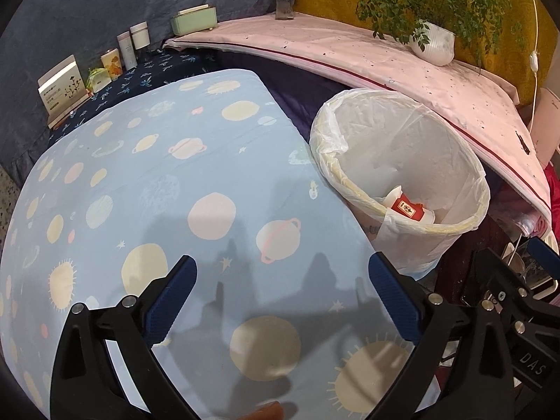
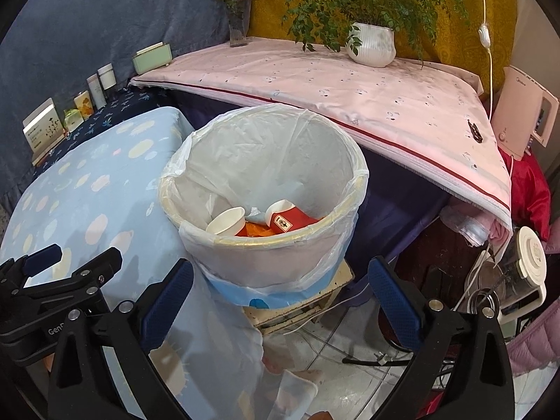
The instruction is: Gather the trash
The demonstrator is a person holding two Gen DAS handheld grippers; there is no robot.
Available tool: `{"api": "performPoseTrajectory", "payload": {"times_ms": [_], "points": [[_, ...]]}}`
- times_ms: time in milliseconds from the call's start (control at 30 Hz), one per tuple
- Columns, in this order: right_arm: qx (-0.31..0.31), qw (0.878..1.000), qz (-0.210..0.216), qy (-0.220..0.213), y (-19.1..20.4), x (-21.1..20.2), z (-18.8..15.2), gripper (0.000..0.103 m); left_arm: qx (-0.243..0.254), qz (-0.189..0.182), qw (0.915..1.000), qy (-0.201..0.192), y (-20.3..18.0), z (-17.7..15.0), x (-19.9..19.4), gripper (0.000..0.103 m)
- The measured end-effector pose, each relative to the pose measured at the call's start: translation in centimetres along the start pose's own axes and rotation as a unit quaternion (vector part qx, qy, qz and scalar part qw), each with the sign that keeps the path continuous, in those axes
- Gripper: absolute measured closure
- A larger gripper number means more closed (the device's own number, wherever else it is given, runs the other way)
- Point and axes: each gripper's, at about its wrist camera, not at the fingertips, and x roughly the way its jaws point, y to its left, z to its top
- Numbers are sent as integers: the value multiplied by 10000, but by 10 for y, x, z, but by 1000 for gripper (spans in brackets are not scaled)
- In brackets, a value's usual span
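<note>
Both my grippers are spread wide with nothing between the blue pads. My left gripper (image 1: 281, 281) hovers over the worktop (image 1: 147, 189) with its planet-print cloth. My right gripper (image 2: 280, 281) points at the trash bin (image 2: 266, 189), lined with a white bag, which stands just beside the worktop's edge. Inside the bin lie a white paper cup (image 2: 226, 221), a red-and-white cup (image 2: 285, 218) and some orange scraps (image 2: 255, 231), all at the bottom.
</note>
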Motion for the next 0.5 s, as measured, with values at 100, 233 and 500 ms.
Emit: {"api": "performPoseTrajectory", "payload": {"times_ms": [100, 233, 500], "points": [[8, 10000, -30, 36, 0, -3, -2, 7, -7, -11, 10000, -6, -1, -1, -3, 9], [-3, 9999, -100, 83, 0, -7, -3, 7, -19, -18, 10000, -2, -3, -1, -5, 9], [-157, 9996, -198, 93, 4, -10, -3, 7, -75, 68, 9999, 49, -4, -2, -7, 9]]}}
